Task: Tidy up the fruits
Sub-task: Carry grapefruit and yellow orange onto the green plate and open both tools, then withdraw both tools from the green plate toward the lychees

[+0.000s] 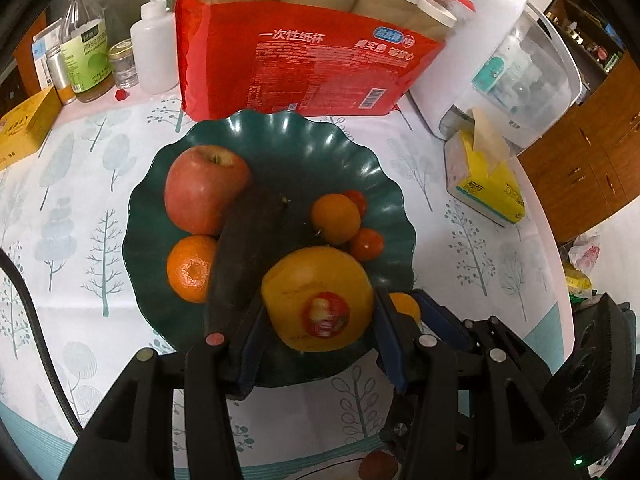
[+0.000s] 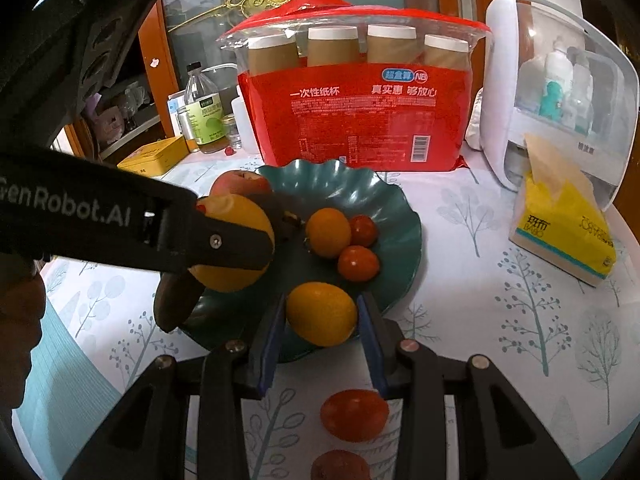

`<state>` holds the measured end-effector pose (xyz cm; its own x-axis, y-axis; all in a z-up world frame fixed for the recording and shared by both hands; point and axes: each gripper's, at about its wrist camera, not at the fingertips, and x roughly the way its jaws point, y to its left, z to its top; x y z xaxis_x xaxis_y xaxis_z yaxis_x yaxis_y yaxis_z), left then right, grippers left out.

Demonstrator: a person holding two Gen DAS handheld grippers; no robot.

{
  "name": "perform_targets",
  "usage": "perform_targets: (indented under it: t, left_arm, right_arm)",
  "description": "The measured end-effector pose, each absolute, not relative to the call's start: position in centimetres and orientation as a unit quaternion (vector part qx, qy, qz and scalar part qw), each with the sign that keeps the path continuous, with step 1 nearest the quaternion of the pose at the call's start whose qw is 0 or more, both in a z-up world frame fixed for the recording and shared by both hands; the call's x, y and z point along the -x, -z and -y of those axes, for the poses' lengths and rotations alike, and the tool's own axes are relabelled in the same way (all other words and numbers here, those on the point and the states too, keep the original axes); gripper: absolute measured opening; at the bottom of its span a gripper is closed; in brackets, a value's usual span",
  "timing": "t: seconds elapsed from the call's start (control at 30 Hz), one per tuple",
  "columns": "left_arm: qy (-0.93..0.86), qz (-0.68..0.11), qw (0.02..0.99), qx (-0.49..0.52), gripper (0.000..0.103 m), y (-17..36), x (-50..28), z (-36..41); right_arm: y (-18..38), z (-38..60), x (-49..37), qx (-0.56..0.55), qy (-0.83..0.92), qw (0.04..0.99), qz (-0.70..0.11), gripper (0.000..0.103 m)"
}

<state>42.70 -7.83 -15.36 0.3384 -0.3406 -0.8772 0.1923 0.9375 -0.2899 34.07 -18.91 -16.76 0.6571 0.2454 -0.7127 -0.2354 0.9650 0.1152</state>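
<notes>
A dark green scalloped plate [image 1: 360,148] [image 2: 396,216] holds a red apple [image 1: 204,188], a dark brown banana [image 1: 248,248], a mandarin [image 1: 190,268], a small orange [image 1: 335,218] and two cherry tomatoes [image 1: 366,244]. My left gripper [image 1: 318,312] is shut on a large yellow-orange fruit with a red sticker [image 1: 320,296], held over the plate's near side; it shows in the right wrist view [image 2: 232,240] too. My right gripper [image 2: 322,316] is shut on a small yellow-orange citrus [image 2: 322,314] over the plate's near rim.
A red fruit [image 2: 354,414] and another reddish one [image 2: 340,466] lie on the tablecloth below my right gripper. Behind the plate stands a red bag of paper cups [image 1: 308,64]. A tissue pack [image 1: 484,180], a white appliance [image 1: 512,72], bottles [image 1: 86,48] and a yellow box [image 1: 24,128] ring the table.
</notes>
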Motion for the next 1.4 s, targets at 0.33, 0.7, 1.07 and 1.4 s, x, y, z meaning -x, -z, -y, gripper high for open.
perform_targets:
  t: [0.33,0.7,1.07,1.4]
  left_arm:
    - [0.158,-0.535,0.826,0.082,0.063,13.9,-42.2,6.6]
    - [0.136,-0.526,0.835,0.086,0.069,10.9,-39.2,4.9]
    - [0.137,-0.515,0.842,0.086,0.075,8.2,-34.7,4.7]
    - [0.148,-0.530,0.832,0.073,0.075,8.8,-31.3,5.9]
  right_arm:
    - [17.0,18.6,-34.2,-0.002,-0.126,0.910,-0.395,0.056]
    - [14.0,20.8,-32.2,-0.014,-0.097,0.921,-0.378,0.056]
    - [11.1,23.3,-28.3,-0.035,-0.069,0.927,-0.367,0.057]
    - [10.4,25.2,-25.3,-0.066,-0.055,0.924,-0.374,0.065]
